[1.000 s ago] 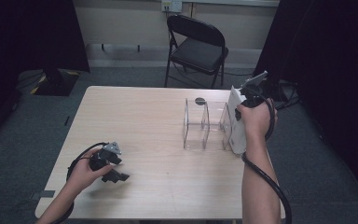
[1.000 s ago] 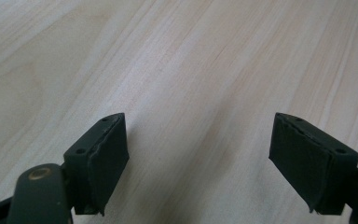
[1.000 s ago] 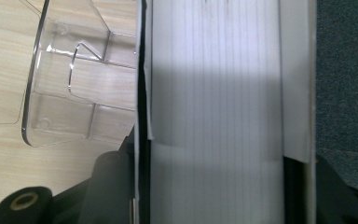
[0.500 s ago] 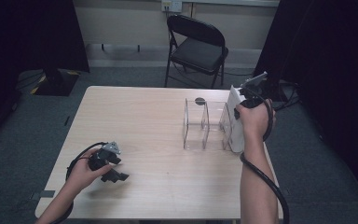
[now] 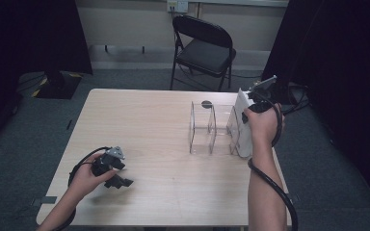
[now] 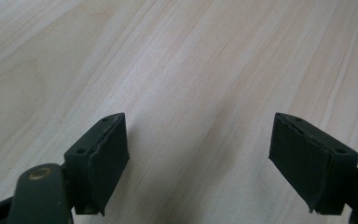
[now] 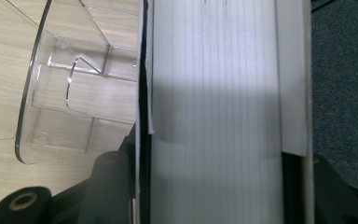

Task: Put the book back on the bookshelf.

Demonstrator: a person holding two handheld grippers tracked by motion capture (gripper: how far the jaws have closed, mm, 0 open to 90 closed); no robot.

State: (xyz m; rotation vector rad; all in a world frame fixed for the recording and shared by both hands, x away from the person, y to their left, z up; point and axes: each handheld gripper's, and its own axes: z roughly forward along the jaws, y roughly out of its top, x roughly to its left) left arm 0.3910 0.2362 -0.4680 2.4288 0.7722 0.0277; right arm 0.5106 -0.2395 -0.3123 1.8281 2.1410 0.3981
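— Gripping anything, that right gripper (image 5: pixel 248 103)?
— Yes; its jaws clamp the white book (image 7: pixel 214 112) upright at the table's (image 5: pixel 164 125) right edge, just beside the clear rack (image 5: pixel 212 127).
— And the left gripper (image 6: pixel 198 158)?
— Jaws apart, holding nothing; low over bare wood near the front-left corner.

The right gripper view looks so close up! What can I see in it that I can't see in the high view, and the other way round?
The right gripper view alone gives the page edges of the white book standing between its black jaws. The high view alone gives the folding chair, the left gripper low over the table, and the person's right hand. Both share the book, the clear rack beside it and the wooden tabletop.
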